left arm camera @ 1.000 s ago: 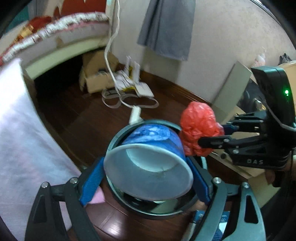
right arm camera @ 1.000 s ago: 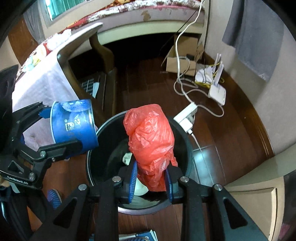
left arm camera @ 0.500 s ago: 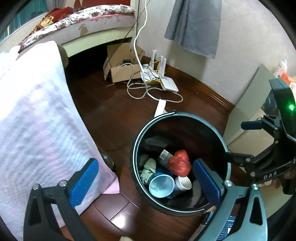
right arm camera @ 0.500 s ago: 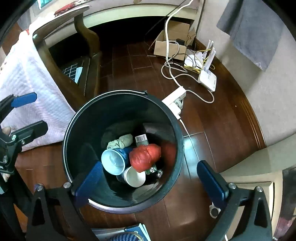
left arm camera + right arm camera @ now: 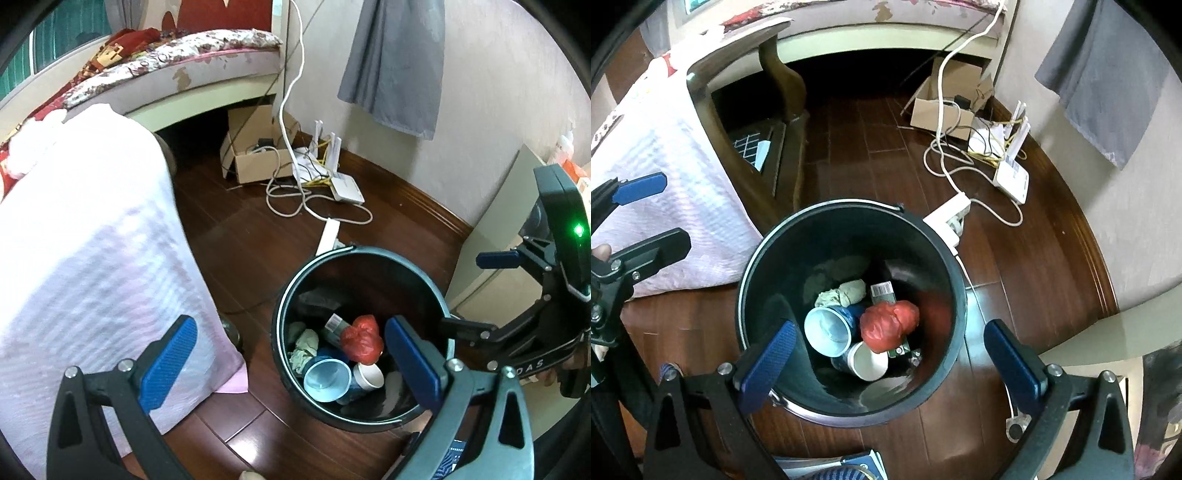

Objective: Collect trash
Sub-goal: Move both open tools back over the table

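Lying in the black trash bin are a blue paper cup, a red plastic bag and a white cup. Both grippers' fingers are spread wide, empty. The right gripper reads "DAS".

- The floor is showing dark wood boards, polished and glossy, with light reflecting on them.
- The bin is looking like dark smooth plastic, with a shiny rim.
- The red bag inside is appearing as thin crinkled plastic, a little glossy.
- The blue cup and the white cup are looking like smooth, matt paper.
- The white cover is showing soft, ribbed, matt cloth.
- The grey cloth is hanging matt on a rough-looking wall.
- The box is looking like plain matt cardboard.
- The gripper pads are showing blue, finely textured material on matt black arms.
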